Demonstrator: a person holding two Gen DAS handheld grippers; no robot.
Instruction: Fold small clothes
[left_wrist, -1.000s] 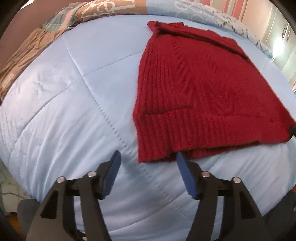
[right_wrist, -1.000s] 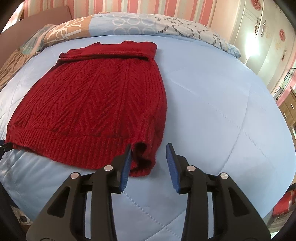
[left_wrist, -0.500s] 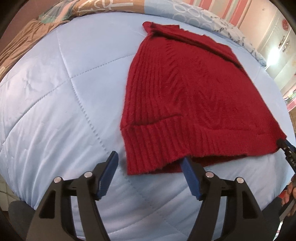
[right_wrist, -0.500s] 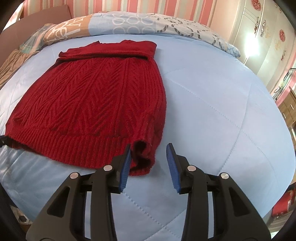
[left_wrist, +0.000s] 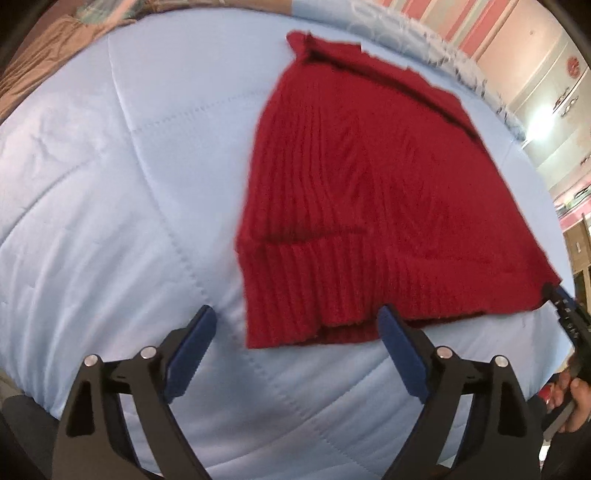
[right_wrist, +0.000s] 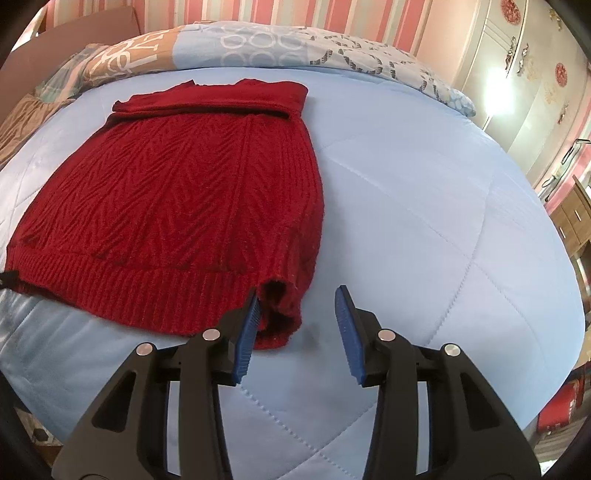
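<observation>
A red knitted sweater (left_wrist: 369, 192) lies flat on a light blue quilt, sleeves folded in, ribbed hem toward me. My left gripper (left_wrist: 295, 332) is open wide, its blue pads either side of the hem's near left corner, just short of it. In the right wrist view the sweater (right_wrist: 177, 199) fills the left half. My right gripper (right_wrist: 295, 321) is open, its left pad touching the hem's right corner, where a folded cuff (right_wrist: 277, 314) sticks out. The right gripper's tip also shows in the left wrist view (left_wrist: 565, 310) at the hem's right corner.
The light blue quilt (right_wrist: 424, 229) covers the bed. Patterned pillows (right_wrist: 258, 44) lie along the far edge. A pink striped wall and a white wardrobe (right_wrist: 517, 74) stand behind and to the right. The bed's near edge drops off below both grippers.
My left gripper has opened wider and moved in toward the hem's left corner. My right gripper has hardly moved and stays open at the right corner.
</observation>
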